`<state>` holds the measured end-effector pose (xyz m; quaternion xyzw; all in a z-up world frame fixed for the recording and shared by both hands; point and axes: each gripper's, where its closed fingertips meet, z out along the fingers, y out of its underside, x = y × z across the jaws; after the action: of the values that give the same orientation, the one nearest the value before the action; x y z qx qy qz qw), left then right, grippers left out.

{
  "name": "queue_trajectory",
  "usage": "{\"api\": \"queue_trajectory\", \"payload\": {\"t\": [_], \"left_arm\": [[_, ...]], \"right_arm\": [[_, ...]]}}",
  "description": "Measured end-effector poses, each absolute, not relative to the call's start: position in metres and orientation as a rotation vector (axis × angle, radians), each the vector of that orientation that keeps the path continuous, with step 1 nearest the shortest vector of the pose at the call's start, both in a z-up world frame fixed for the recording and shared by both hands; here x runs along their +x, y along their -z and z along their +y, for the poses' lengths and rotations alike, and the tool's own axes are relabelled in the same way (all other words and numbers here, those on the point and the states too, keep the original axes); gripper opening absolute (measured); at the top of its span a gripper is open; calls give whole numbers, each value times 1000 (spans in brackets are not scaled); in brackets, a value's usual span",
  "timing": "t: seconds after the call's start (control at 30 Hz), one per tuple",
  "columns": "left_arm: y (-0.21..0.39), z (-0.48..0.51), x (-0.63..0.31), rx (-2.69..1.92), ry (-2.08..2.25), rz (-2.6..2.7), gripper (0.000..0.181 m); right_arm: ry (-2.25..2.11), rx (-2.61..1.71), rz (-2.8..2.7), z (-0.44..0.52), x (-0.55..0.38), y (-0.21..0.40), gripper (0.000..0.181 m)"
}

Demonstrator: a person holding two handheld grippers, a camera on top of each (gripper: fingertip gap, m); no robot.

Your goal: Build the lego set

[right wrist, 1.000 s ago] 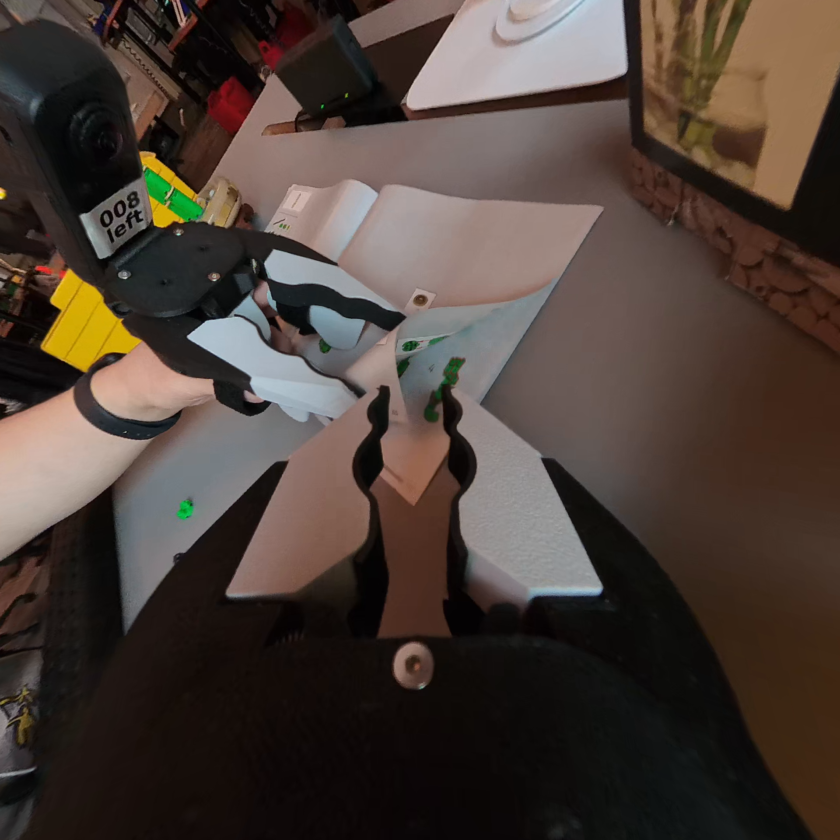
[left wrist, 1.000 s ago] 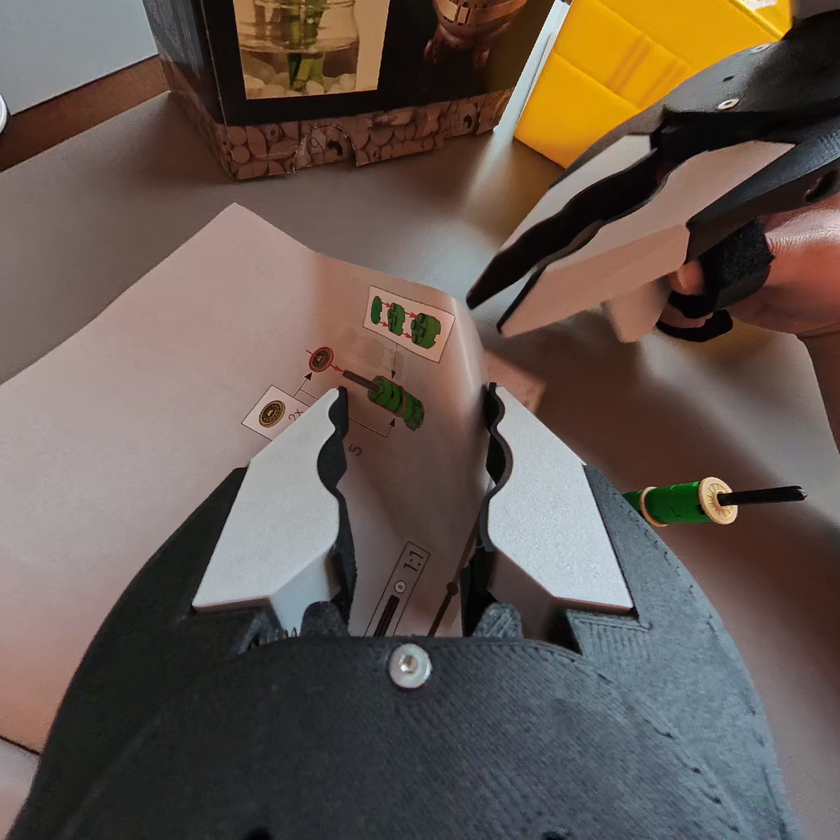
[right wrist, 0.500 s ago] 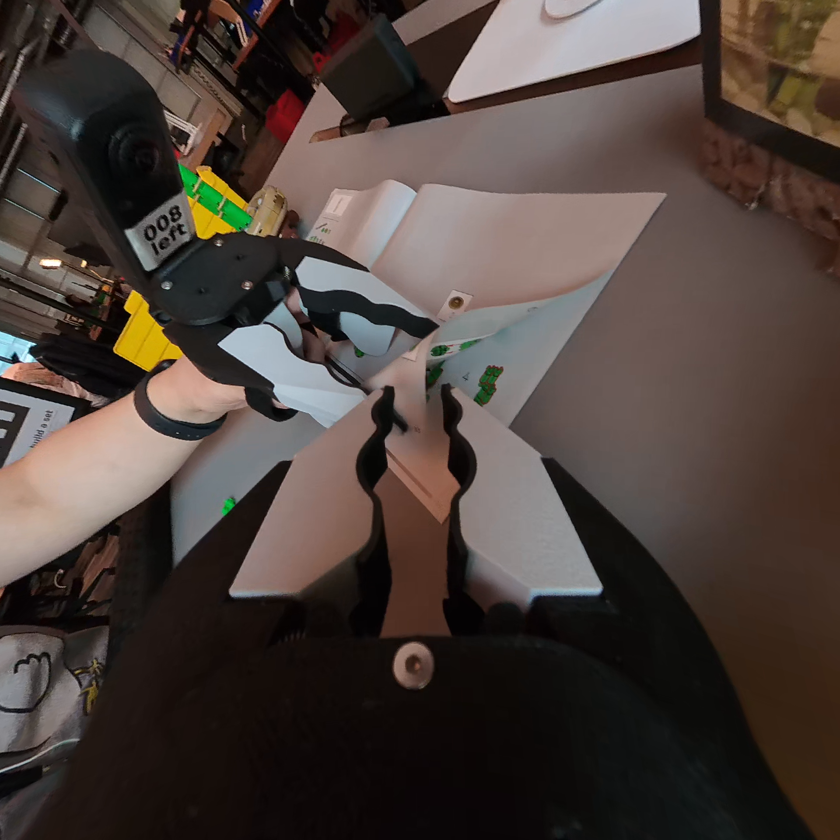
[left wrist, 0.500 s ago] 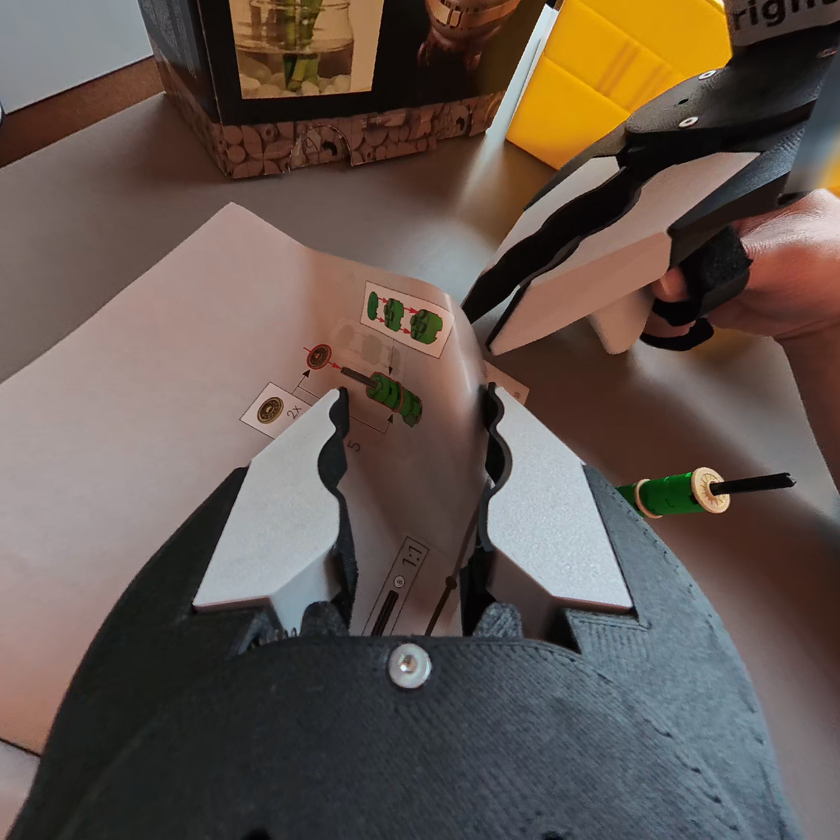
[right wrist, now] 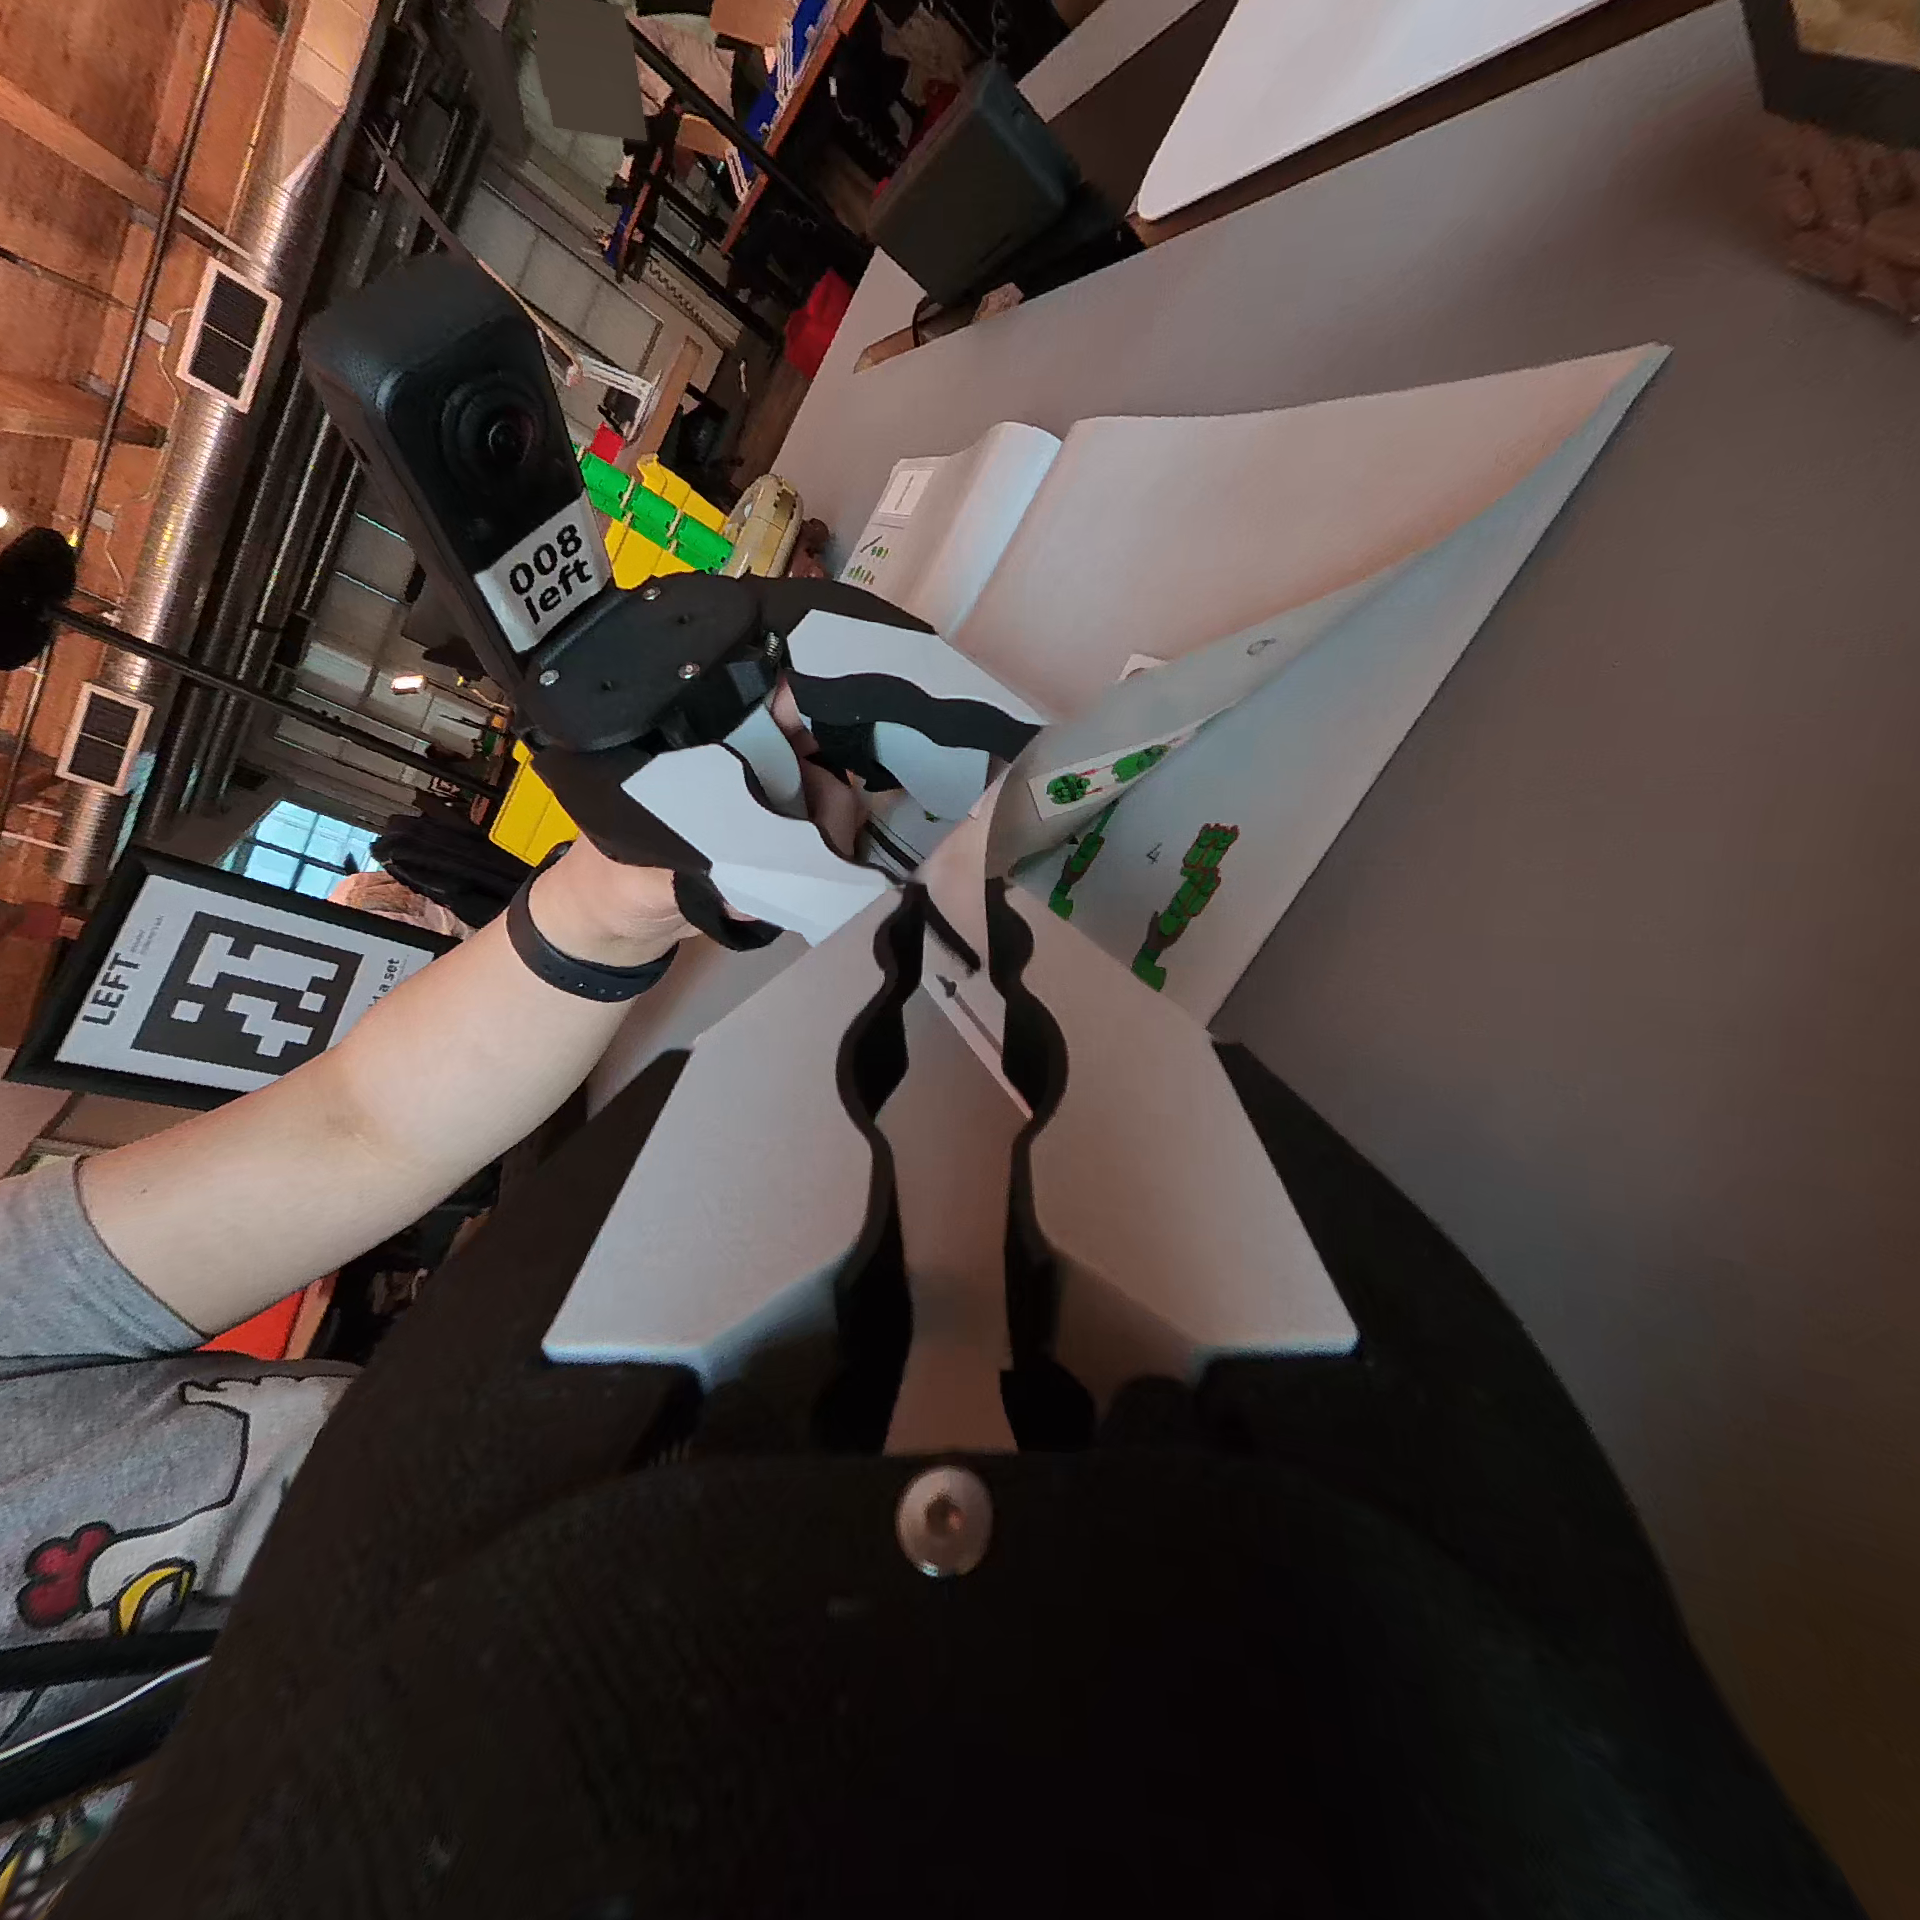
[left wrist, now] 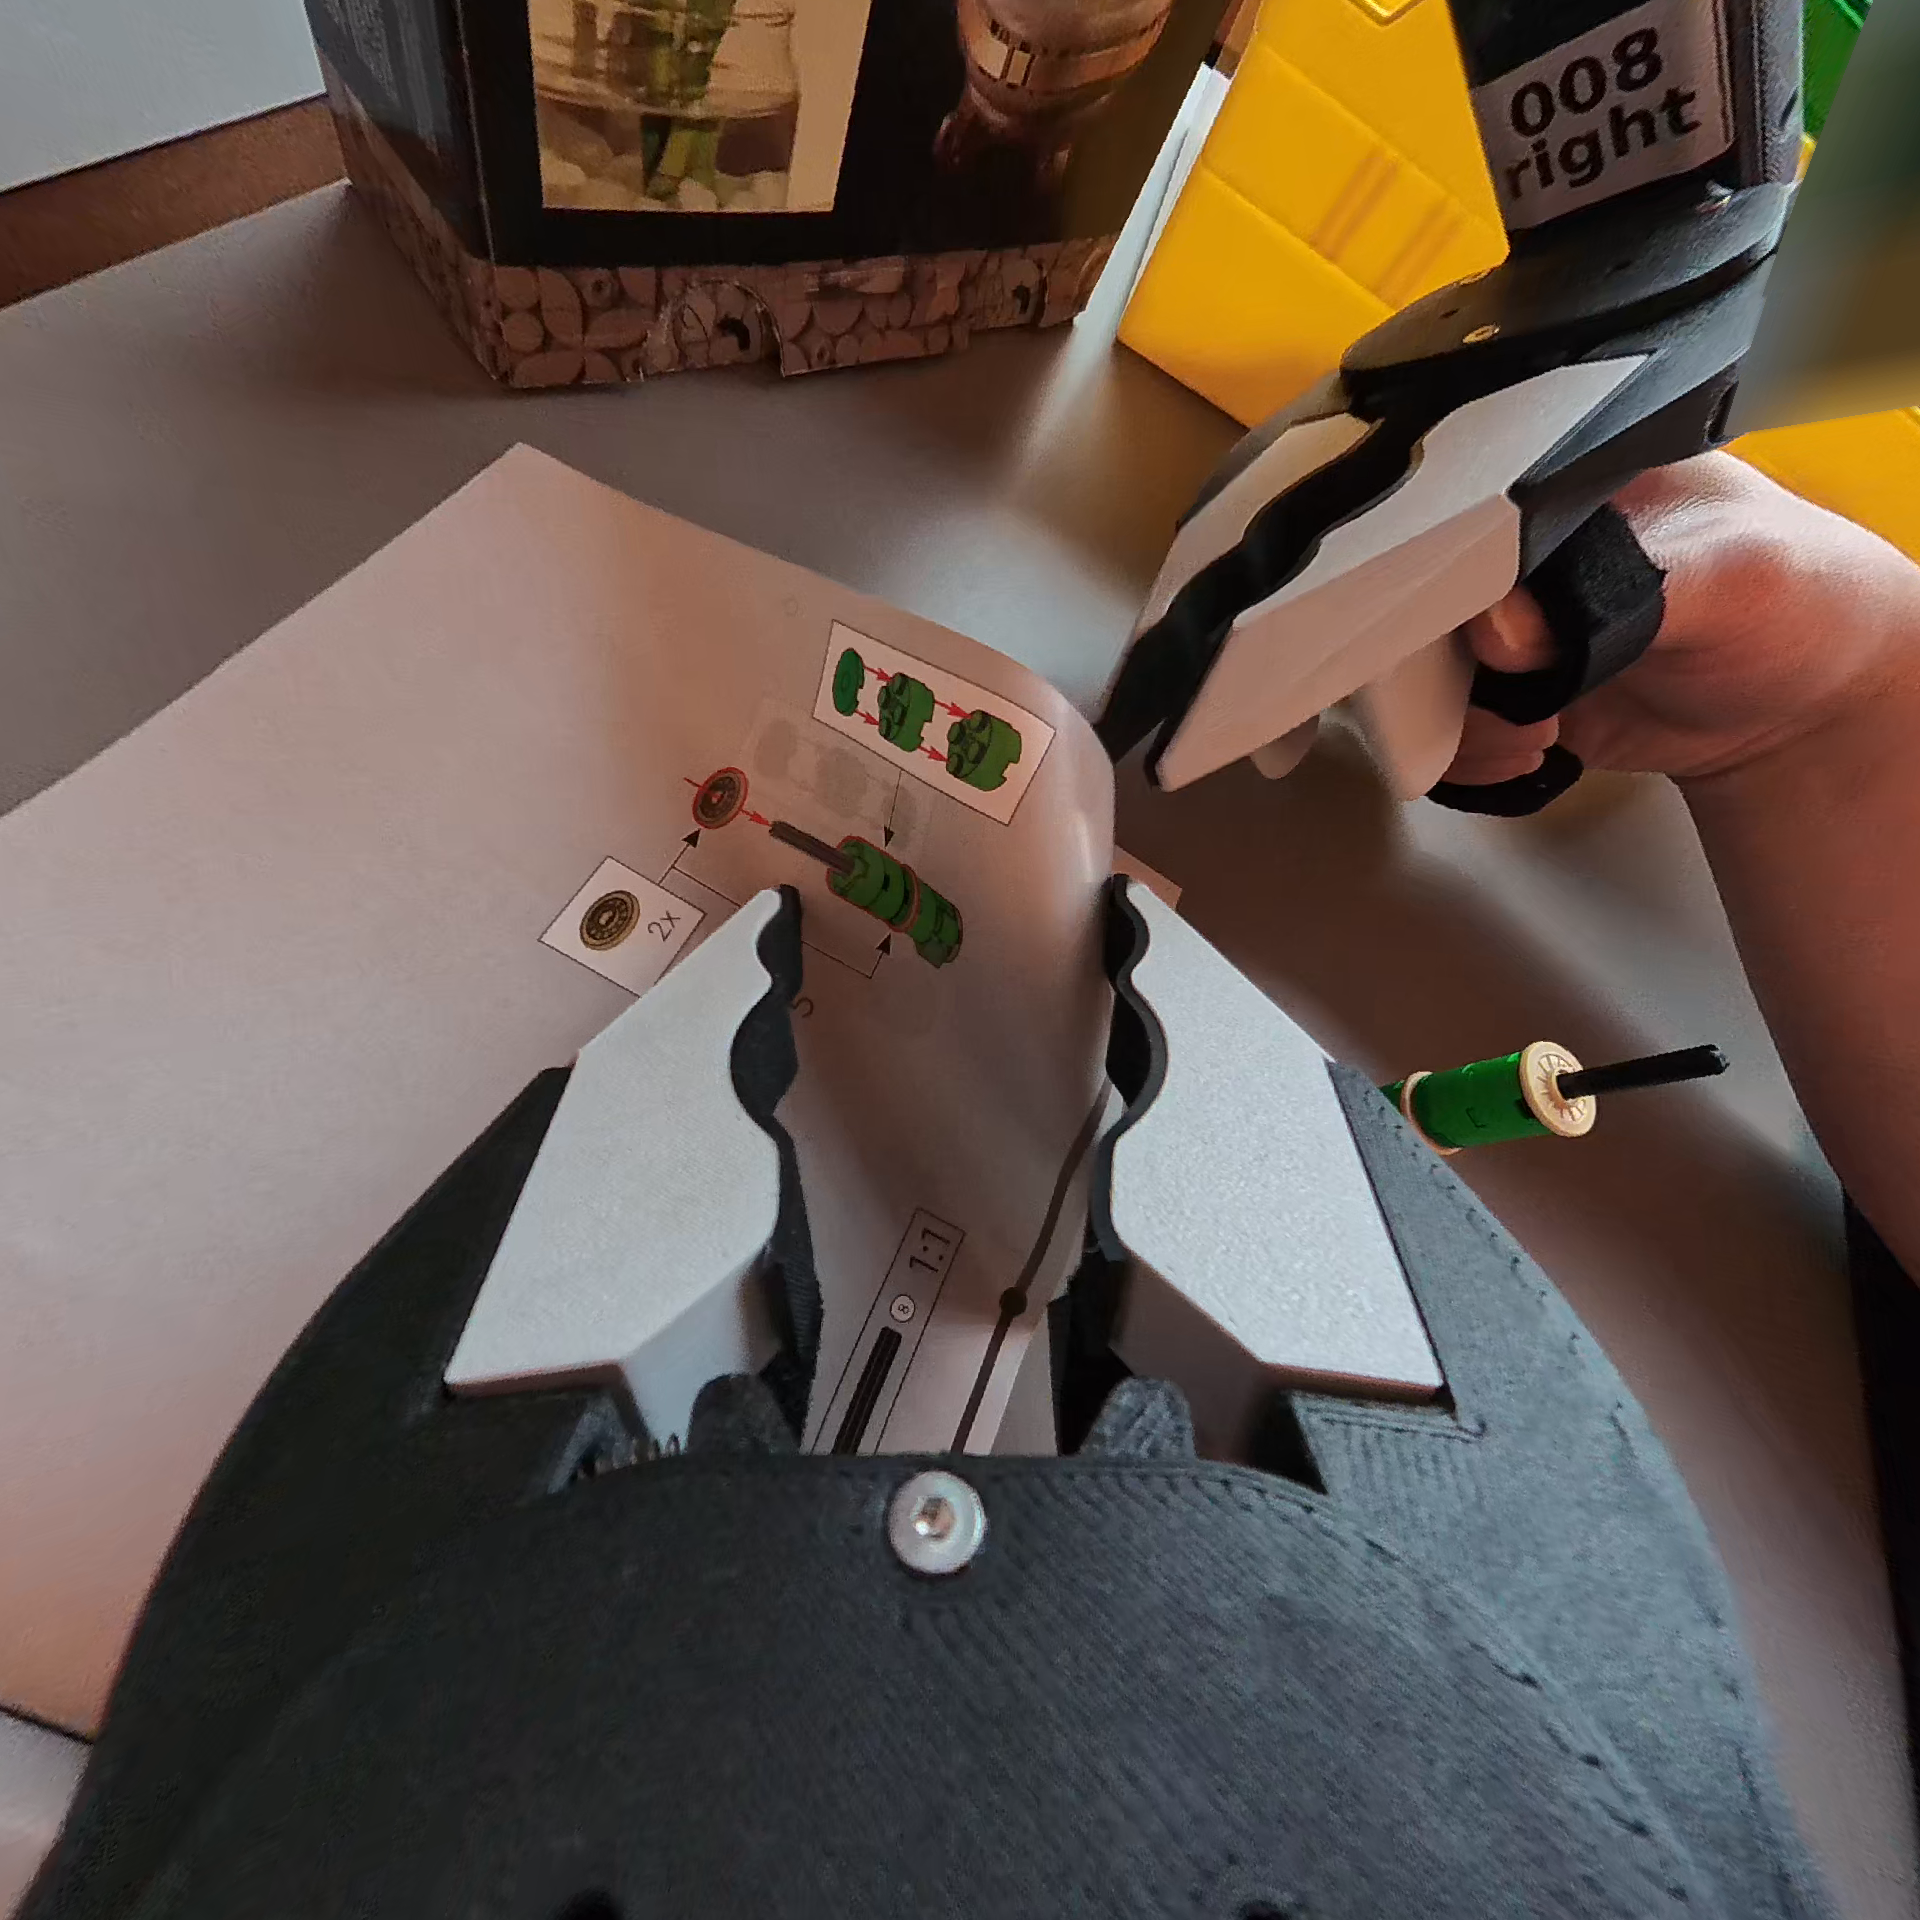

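Currently the step in hand appears to be turning a page of the instruction booklet (left wrist: 312, 935), not brick work. Left gripper (left wrist: 945, 894) hangs over the booklet w/ fingers wide apart and nothing clamped; the curled page (left wrist: 997, 831) rises in the gap between them. Right gripper (right wrist: 951, 899) has fingers only narrowly apart. In the right wrist view the page edge stands in that gap, but whether the fingers pinch it cannot be told. In the left wrist view its tips sit just beside the top of the curl. The part-built piece, a green assembly on a black axle (left wrist: 1496, 1096) w/ a tan disc at the axle end, lies on the desk (left wrist: 1351, 935) to the right of the left gripper, apart from the booklet and held by neither gripper. The lego box (left wrist: 727, 187) and yellow bin (left wrist: 1299, 229) stand at the far desk edge. Procedure, as judged: take the page near its free edge w/ the right fingers, light pressure only. Sweep it over in an arc following the curl; do not drag flat, paper creases. Use the left fingers to press down the booklet's flat side so it does not slide. Keep the sweep clear of the axle piece, since a nudge would likely roll it.
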<state>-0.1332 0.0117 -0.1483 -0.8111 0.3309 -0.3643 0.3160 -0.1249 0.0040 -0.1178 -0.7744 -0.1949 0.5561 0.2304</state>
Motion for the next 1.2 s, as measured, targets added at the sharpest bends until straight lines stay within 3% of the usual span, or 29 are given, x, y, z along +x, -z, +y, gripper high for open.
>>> {"api": "queue_trajectory", "payload": {"t": [0.43,0.73,0.97,1.2], "left_arm": [[137,1,-143,-2059,916,943,65],[160,1,-158,-2085,597,1029,61],[157,-1,-158,-2076,626,1007,61],[154,-4,-157,-2072,690,986,65]], "right_arm": [[-1621,-2139,-541,-4,-126,117,0],[-1586,-2209,-533,-3,-122,128,10],[-1450,-2215,-557,6,-119,135,25],[-1512,-2186,-586,3,-133,134,26]]}}
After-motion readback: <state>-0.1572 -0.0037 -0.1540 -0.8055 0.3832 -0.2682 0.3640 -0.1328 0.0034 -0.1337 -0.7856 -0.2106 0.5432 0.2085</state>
